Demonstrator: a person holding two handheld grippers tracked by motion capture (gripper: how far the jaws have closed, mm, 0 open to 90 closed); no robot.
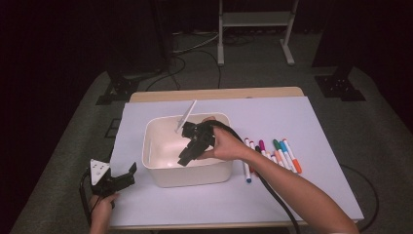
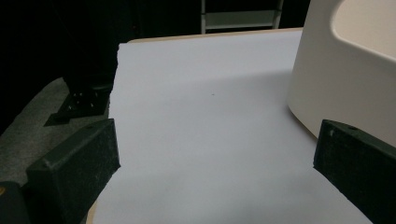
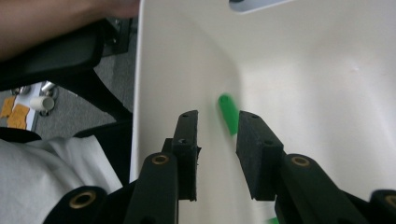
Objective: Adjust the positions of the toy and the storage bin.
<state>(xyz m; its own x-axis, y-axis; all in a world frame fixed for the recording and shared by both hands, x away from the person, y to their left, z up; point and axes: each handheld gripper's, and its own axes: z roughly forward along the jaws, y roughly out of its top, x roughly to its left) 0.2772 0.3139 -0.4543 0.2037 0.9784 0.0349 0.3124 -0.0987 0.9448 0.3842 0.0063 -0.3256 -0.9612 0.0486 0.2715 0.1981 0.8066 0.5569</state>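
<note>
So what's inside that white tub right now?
Inside the white tub, the right gripper reaches down with its fingers apart, a green-capped marker blurred between them. The hand covers part of the tub floor, so anything beneath it is hidden.

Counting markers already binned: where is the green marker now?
In the right gripper view, the blurred green marker sits between the right gripper's parted jaws, inside the white plastic bin.

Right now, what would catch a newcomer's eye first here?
The white tub in the middle of the table, with the right gripper dipping into it. Between that gripper's parted jaws, a blurred green marker shows against the tub's inner wall. More colourful markers lie in a row to the tub's right.
</note>
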